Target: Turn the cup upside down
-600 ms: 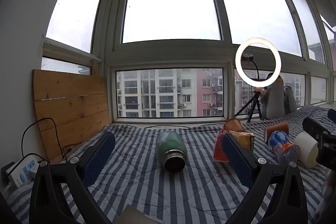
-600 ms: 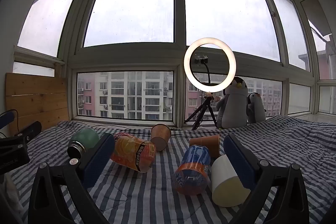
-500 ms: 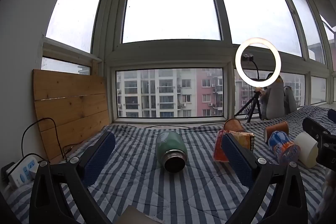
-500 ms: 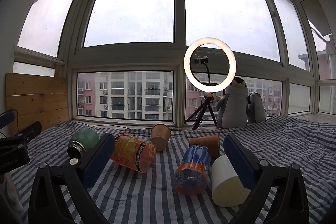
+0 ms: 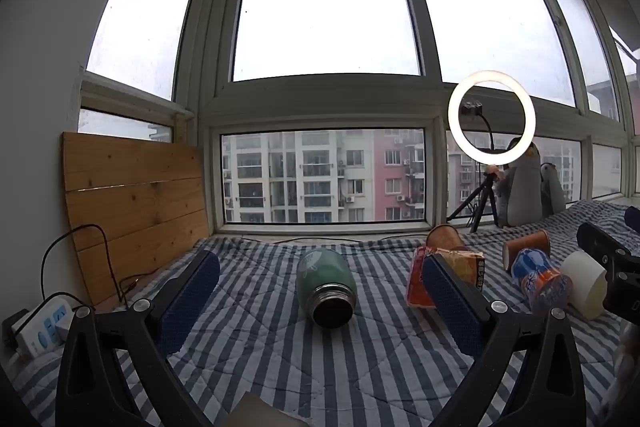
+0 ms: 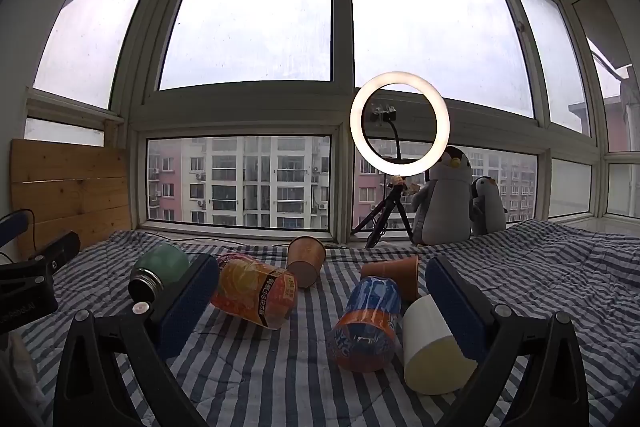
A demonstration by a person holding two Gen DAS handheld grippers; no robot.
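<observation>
Several cups lie on their sides on a blue-striped quilt [image 6: 256, 379]. A green steel flask [image 5: 327, 286] lies between my open left gripper's [image 5: 320, 267] fingers, mouth toward me; it also shows in the right wrist view [image 6: 158, 273]. My right gripper [image 6: 322, 267] is open and empty, above an orange printed cup [image 6: 256, 293], a blue-and-orange cup [image 6: 366, 325] and a cream cup [image 6: 434, 349]. Two brown paper cups [image 6: 306, 261] [image 6: 394, 275] lie farther back. The right gripper shows at the right edge of the left wrist view [image 5: 612, 267].
A ring light on a tripod [image 6: 399, 125] and two plush penguins [image 6: 444, 203] stand by the window. A wooden board [image 5: 136, 207] leans on the left wall, with a power strip [image 5: 42, 325] and cable below it.
</observation>
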